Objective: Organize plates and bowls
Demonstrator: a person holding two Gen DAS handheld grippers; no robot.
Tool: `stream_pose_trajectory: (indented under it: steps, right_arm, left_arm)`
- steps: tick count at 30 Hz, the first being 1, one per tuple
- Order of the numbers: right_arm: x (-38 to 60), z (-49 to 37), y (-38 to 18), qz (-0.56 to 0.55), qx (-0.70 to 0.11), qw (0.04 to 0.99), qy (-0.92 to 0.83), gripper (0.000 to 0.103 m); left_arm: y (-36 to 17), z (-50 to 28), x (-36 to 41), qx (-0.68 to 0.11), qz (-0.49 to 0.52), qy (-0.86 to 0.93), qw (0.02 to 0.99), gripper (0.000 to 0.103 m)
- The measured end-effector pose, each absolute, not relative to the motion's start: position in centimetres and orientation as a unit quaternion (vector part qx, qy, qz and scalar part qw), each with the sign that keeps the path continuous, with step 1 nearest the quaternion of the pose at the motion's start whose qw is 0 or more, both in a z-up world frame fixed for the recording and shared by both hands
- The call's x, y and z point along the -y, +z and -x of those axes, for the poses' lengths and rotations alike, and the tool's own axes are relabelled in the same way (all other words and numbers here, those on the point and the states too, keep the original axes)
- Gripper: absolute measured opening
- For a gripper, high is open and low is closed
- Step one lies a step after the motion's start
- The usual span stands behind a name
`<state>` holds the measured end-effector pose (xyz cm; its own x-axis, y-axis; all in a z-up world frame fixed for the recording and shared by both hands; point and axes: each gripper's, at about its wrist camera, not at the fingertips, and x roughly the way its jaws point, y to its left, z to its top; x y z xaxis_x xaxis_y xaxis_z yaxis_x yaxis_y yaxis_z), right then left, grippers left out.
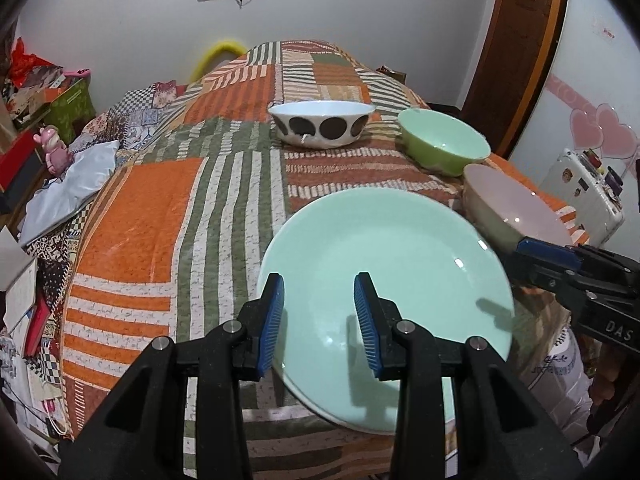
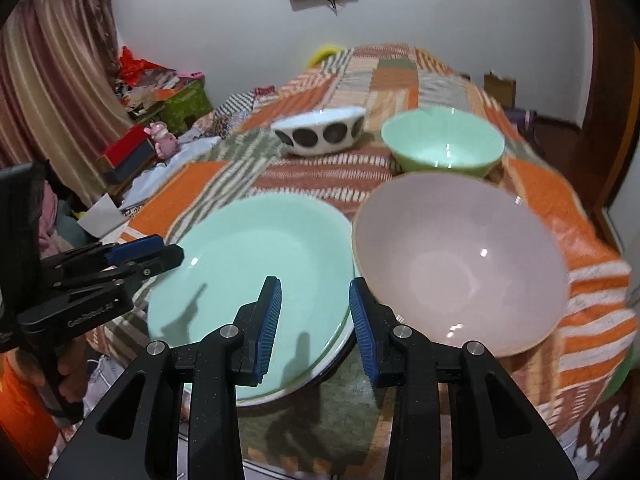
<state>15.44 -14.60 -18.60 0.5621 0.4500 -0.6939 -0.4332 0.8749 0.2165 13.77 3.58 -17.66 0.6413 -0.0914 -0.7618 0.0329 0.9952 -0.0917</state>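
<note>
Jaws apart on both grippers — the left gripper (image 1: 319, 322) hangs over the mint-green plate (image 1: 396, 248) at the table's near edge, the right gripper (image 2: 315, 326) straddles that plate's rim beside the pink bowl (image 2: 460, 260), nothing clamped. Judged from here, the plate appears to sit on another, so the bowls want nesting next: take the pink bowl by its rim and lift it level. Farther back stand the green bowl (image 2: 442, 142) and the spotted bowl (image 2: 320, 130) on the patchwork cloth (image 1: 160, 216).
</note>
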Motion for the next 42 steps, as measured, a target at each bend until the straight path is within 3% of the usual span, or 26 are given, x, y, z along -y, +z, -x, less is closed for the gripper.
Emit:
stream_pose_trajectory:
  steps: [2,7,9,13,19,32,37,42]
  right_arm:
    - [14.9,-15.2,-17.8,-0.003,-0.382,0.890,0.249,0.033]
    - [16.6,-15.5,-16.2,-0.008,-0.356,0.904,0.235,0.039]
    - [17.6,-15.8,-15.7,-0.006,-0.346,0.913,0.214,0.048]
    - [19.7,-16.5,-15.2,-0.005,-0.335,0.925,0.181,0.051]
    - [22.8,-17.4,-15.3,-0.019,-0.335,0.931,0.144,0.060]
    - [26.1,-19.3,-18.9,-0.044,-0.375,0.918,0.123,0.060]
    - [26.4,-19.7,-20.0,-0.058,-0.389,0.910,0.129,0.060]
    - [26.6,-19.6,-20.5,-0.071,-0.399,0.903,0.142,0.042]
  left_arm:
    - [-16.9,-14.0,-3.1,-0.419,0.036,-0.039,0.906,0.037]
    - [-14.4,-14.4,-1.4,-0.399,0.035,-0.053,0.915,0.060]
    - [-13.7,-14.7,-0.7,-0.391,0.031,-0.057,0.918,0.062]
    - [-12.6,-15.9,1.3,-0.387,0.025,-0.072,0.919,0.070]
    - [-13.2,-18.5,4.0,-0.405,0.021,-0.090,0.910,0.072]
    - [-17.0,-23.1,8.4,-0.440,0.003,-0.124,0.889,0.071]
    - [-18.2,-24.2,9.3,-0.453,-0.004,-0.136,0.881,0.057]
    - [-19.4,-25.2,9.8,-0.467,-0.002,-0.148,0.872,0.046]
